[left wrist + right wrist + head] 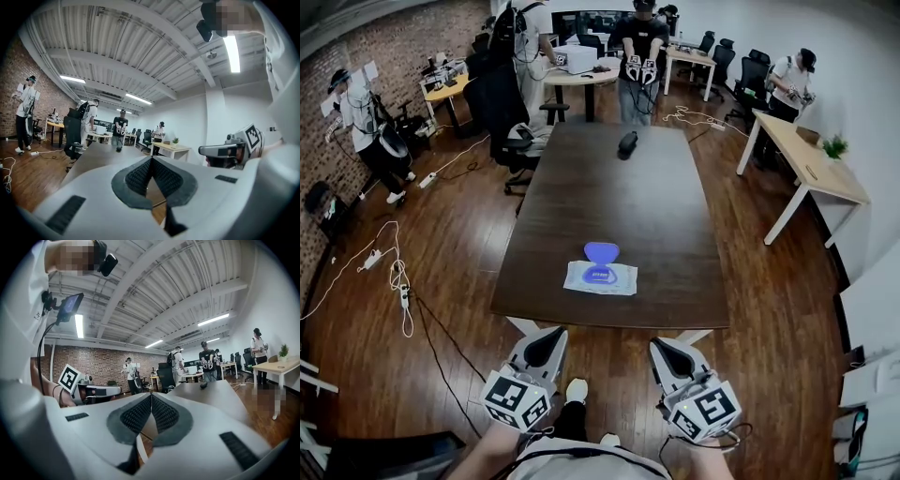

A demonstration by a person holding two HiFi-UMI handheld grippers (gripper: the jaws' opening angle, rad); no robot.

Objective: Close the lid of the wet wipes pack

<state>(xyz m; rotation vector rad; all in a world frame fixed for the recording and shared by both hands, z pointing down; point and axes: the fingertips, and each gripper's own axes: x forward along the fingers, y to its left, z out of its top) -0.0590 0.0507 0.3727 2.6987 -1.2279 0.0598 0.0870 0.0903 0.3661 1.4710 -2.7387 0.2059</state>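
Observation:
The wet wipes pack (600, 278) lies flat on the dark table (581, 187) near its front edge, with its blue lid (602, 251) flipped open toward the far side. Both grippers hang below the table's front edge, short of the pack. My left gripper (555, 334) is shut with nothing between its pads, and its own view (151, 158) shows the pads meeting at the tip. My right gripper (660, 343) is likewise shut and empty (151, 394). In both gripper views the pack is hidden behind the jaws.
A black object (627, 143) lies at the table's far end. Several people stand around the room, one beyond the table (638, 56). A black chair (502, 112) stands at the far left corner, a light desk (811, 164) to the right. Cables (394, 277) trail on the floor.

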